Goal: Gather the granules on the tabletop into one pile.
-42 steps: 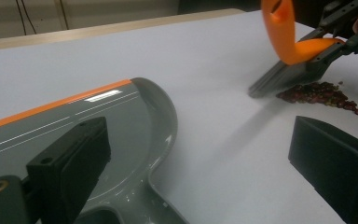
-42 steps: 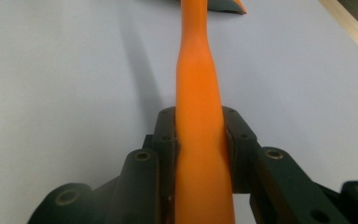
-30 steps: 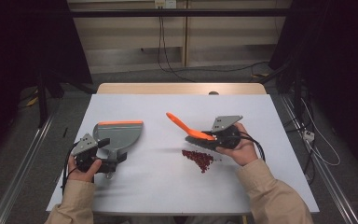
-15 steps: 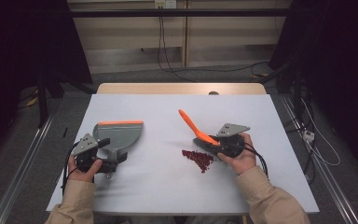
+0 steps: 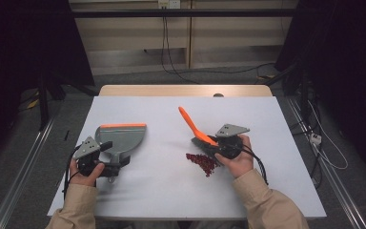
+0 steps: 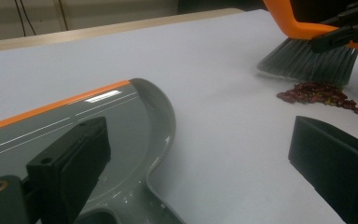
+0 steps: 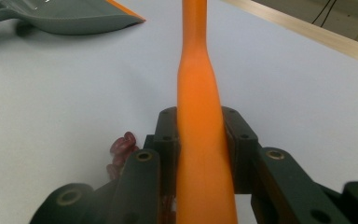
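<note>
right gripper [image 5: 218, 145] clamps brush [image 5: 194, 128] at red bits [image 5: 202, 162]; none swept yet. left gripper [image 5: 106, 164] jaws wide around dustpan [image 5: 122, 137] handle.

A grey dustpan [image 6: 98, 126] with an orange lip fills the lower left; upper right, a brush [image 6: 307, 58] stands over red bits [image 6: 319, 93].

orange brush [image 5: 194, 127], grey orange-edged dustpan [image 5: 122, 138], dark-red bits [image 5: 202, 162]

Your left hand-held gripper [image 5: 106, 155] rests low with jaws wide apart; your right hand-held gripper [image 5: 208, 144], at three o'clock from it, is clamped tight.
</note>
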